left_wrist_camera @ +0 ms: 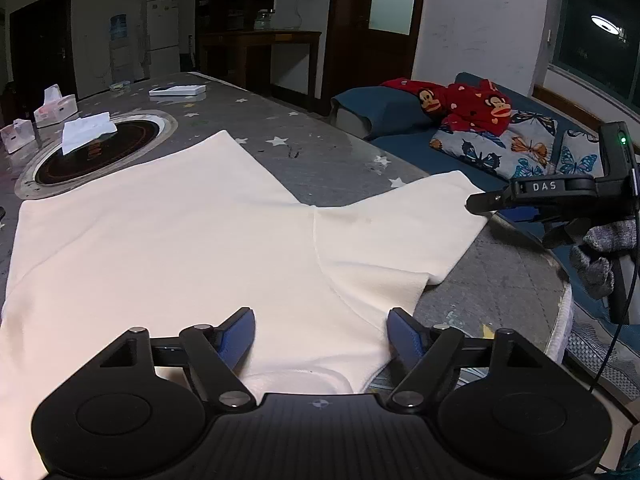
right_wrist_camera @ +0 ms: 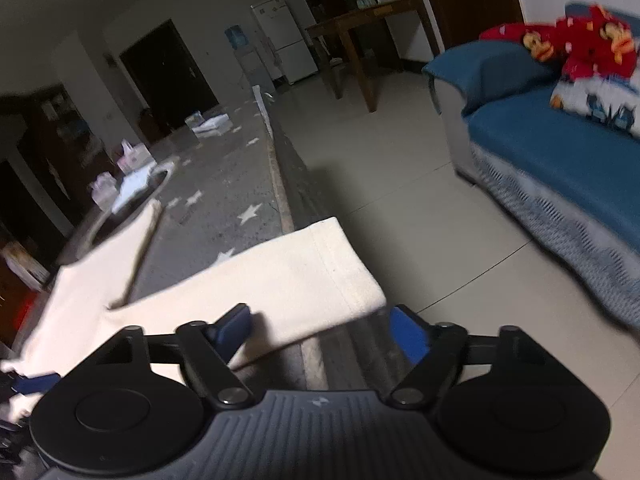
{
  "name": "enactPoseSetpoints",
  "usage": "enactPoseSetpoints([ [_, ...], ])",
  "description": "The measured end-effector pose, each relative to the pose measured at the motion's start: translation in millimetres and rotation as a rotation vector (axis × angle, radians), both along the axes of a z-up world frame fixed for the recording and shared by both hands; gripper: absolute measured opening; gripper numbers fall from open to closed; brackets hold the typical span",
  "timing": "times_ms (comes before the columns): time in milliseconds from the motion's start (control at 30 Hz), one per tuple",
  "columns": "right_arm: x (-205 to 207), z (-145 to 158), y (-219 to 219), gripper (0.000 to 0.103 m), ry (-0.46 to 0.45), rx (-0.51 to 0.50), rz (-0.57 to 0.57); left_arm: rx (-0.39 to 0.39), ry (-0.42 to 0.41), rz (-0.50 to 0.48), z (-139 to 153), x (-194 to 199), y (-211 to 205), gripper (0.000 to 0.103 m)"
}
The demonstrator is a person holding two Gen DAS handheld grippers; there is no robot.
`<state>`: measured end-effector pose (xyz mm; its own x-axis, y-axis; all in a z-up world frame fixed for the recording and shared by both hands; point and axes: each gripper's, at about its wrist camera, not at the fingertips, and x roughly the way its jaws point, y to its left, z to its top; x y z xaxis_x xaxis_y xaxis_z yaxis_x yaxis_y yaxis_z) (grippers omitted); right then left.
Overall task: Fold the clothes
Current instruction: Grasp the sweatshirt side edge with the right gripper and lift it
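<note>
A cream shirt [left_wrist_camera: 168, 240] lies on a grey, white-starred tablecloth [left_wrist_camera: 320, 160]; the sofa [right_wrist_camera: 560, 152] is blue.

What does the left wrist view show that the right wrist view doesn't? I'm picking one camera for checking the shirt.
Left only: the cream shirt's whole body, the right claw by the sleeve, a window.
Right only: the sleeve hem overhanging the table edge, the bare floor.
Both: shirt, starred table, blue sofa, red monkey-print garment.

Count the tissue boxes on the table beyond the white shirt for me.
3. One tissue box sits on the round dark inset, one pink box stands behind it to the left, and one small box sits nearest the left edge. More may lie out of frame.
</note>
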<state>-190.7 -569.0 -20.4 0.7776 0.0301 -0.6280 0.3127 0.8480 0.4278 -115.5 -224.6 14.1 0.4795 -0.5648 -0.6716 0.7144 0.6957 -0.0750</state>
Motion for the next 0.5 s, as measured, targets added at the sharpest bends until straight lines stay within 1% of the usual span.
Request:
enactPoseSetpoints([
  [67, -1.3, -1.2, -3.9, 0.063, -0.011, 0.028, -0.007, -0.001, -0.003, 0.005, 1.0, 0.1, 0.8, 0.079],
  [133, -2.9, -2.4, -7.3, 0.058, -0.022, 0.052, -0.014, -0.003, -0.008, 0.01, 2.8, 0.4, 2.0, 0.08],
  [200, -6.3, -1.7, -9.8, 0.05, -0.038, 0.056, -0.035, -0.002, -0.015, 0.018, 4.8, 0.4, 3.5, 0.08],
  [233, -8.0, -0.8, -10.8, 0.045, -0.046, 0.053, -0.045, -0.003, -0.019, 0.022, 5.9, 0.5, 4.3, 0.08],
  [267, -9.6, 0.3, -11.8, 0.036, -0.053, 0.049, -0.054, -0.005, -0.022, 0.025, 7.0, 0.7, 5.2, 0.08],
  [367, -11.7, 4.7, -12.9, 0.019, -0.074, 0.045, -0.065, -0.009, -0.03, 0.036, 9.8, 1.5, 7.2, 0.082],
  [500, -11.0, 12.7, -11.9, 0.008, -0.1, 0.042, -0.069, -0.007, -0.033, 0.038, 10.4, 3.5, 6.0, 0.082],
])
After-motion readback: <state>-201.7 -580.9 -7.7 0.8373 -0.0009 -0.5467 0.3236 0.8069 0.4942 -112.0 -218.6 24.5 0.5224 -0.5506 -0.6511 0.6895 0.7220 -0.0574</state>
